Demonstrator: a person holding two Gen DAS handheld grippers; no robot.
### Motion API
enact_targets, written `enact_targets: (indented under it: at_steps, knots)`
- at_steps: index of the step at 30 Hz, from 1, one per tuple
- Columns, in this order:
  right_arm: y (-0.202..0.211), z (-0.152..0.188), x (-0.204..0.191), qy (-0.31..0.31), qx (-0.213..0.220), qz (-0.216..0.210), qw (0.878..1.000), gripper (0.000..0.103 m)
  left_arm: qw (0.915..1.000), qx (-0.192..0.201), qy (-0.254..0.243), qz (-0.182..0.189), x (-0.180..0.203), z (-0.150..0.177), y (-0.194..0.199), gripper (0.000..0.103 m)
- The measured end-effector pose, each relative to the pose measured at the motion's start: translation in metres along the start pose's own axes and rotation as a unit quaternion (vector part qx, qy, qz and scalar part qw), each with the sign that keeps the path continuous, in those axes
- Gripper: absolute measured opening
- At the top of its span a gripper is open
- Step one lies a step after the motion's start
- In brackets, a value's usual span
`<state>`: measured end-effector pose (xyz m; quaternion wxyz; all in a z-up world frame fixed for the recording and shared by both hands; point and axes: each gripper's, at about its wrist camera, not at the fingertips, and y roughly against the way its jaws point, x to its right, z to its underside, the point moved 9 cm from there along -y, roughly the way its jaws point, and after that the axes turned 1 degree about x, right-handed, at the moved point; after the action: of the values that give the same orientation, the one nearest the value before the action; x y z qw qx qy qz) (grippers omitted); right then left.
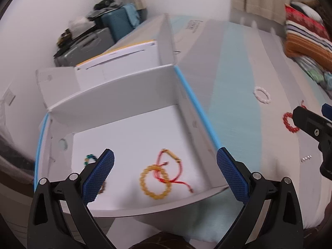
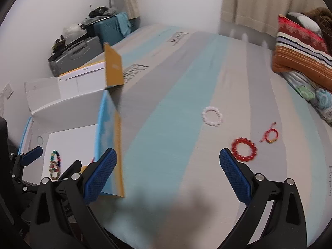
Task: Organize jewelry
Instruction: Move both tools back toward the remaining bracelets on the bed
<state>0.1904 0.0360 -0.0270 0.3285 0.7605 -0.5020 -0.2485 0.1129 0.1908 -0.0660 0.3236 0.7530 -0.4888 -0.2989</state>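
Left gripper (image 1: 165, 173) jaws wide, nothing held, hovering over open white cardboard box (image 1: 132, 83). Right gripper (image 2: 168, 171) also wide, empty, above striped grey-and-teal mattress (image 2: 176, 103). Printed lettering on mattress too blurred to read. In box: amber round-bead bracelet (image 1: 156, 181) touching red cord bracelet (image 1: 172, 166), multicolour bead bracelet (image 2: 55, 164). On mattress: white bead ring (image 2: 212, 116), glossy red bead ring (image 2: 244, 149), small red cord bracelet (image 2: 270, 135).

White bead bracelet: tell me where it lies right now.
The white bead bracelet lies on the striped bedcover, outside the box, right of centre in the right wrist view, just beyond the red bead bracelet.
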Motion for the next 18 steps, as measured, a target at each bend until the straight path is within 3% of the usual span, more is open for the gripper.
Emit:
enact_targets:
  at_steps: [18]
  knots:
    - [0.003, 0.049, 0.132, -0.042, -0.006, 0.067, 0.997, 0.095, 0.9955, -0.001, -0.068, 0.066, 0.136, -0.017, -0.023, 0.097]
